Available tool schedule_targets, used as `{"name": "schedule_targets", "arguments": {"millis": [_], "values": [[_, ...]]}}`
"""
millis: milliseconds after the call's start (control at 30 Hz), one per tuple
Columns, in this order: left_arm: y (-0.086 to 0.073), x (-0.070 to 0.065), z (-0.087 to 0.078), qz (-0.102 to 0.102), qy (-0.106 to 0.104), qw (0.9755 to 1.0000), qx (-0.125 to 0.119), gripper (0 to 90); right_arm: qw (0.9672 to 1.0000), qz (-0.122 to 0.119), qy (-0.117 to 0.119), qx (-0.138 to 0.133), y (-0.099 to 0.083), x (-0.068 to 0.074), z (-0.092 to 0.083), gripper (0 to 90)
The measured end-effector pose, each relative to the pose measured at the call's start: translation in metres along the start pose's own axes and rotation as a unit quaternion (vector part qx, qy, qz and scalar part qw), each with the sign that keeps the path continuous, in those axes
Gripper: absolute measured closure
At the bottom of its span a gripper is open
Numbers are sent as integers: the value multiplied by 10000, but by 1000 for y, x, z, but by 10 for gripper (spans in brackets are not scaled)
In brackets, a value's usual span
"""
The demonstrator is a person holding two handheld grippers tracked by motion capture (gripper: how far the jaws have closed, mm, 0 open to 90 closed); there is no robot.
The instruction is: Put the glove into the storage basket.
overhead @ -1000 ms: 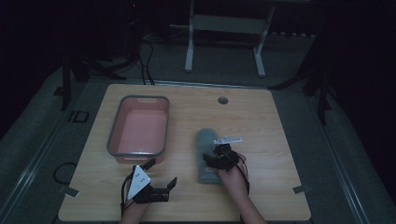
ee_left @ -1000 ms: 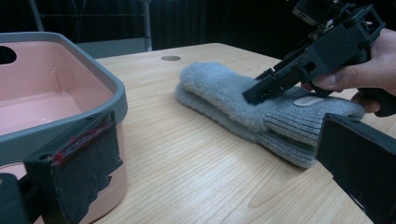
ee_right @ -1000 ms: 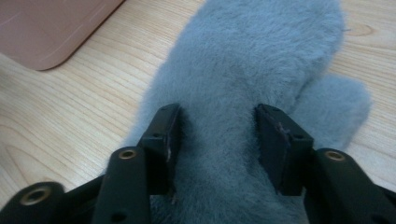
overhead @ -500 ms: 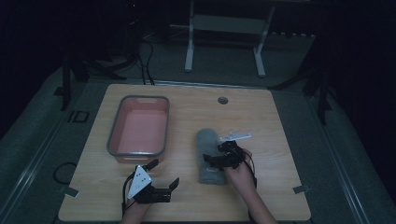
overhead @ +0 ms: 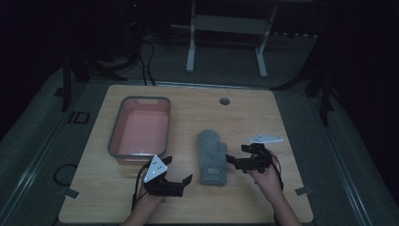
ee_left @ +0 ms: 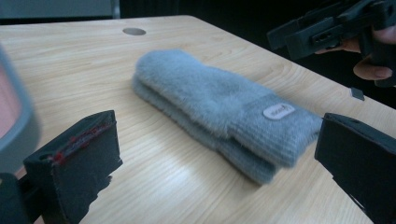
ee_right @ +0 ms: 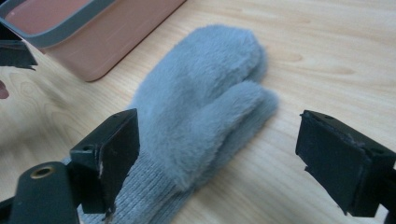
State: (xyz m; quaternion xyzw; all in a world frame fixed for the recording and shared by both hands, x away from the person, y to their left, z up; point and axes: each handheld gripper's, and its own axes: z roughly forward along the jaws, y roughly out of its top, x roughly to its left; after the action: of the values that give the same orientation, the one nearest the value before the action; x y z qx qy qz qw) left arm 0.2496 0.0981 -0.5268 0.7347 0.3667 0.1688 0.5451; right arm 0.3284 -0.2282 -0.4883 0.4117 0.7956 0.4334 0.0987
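Two fluffy grey mittens [overhead: 211, 157], stacked with knitted cuffs toward the person, are lying on the pale wooden table [overhead: 263, 113] just right of a pink, grey-rimmed tub [overhead: 139, 129]. Nothing is blocking them. Right gripper [overhead: 234, 161], jaws just opened and empty, is hovering beside them; left gripper [overhead: 181, 172] is gaping nearby.

Grey mittens [ee_left: 219, 105] on the table [ee_left: 84, 70], seen between wide-apart jaws.
Two stacked, white label on the cuff, touching neither jaw; right gripper [ee_left: 336, 28] hovers beyond them, top right.
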Motion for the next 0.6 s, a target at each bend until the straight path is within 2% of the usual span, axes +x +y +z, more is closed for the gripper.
{"name": "schedule_targets", "arguments": {"millis": [33, 133, 167, 267, 333, 400, 467, 600], "values": [[4, -2, 5, 10, -27, 10000, 88, 3, 9999, -94, 23, 54, -1, 1, 0, 103], [14, -5, 19, -166, -147, 9993, 297, 3, 9998, 24, 128, 180, -3, 2, 7, 104], [16, -6, 23, -201, -176, 9991, 337, 3, 9997, -8, 127, 228, -3, 3, 9, 122], [23, -6, 36, -115, -166, 9988, 438, 3, 9996, 71, 82, 246, -3, 0, 15, 240], [26, -3, 45, -296, -246, 9982, 457, 23, 9995, 210, 153, 180, -2, -3, 18, 323], [28, -1, 55, -384, -166, 9980, 472, 123, 9995, 238, 124, 193, -2, -3, 24, 425], [30, 3, 65, -402, -119, 9975, 571, 148, 9993, 321, 157, 142, -2, -3, 29, 462], [29, 8, 87, -316, 40, 9940, 1047, 202, 9991, 346, 58, 250, -3, -2, 41, 448]]}}
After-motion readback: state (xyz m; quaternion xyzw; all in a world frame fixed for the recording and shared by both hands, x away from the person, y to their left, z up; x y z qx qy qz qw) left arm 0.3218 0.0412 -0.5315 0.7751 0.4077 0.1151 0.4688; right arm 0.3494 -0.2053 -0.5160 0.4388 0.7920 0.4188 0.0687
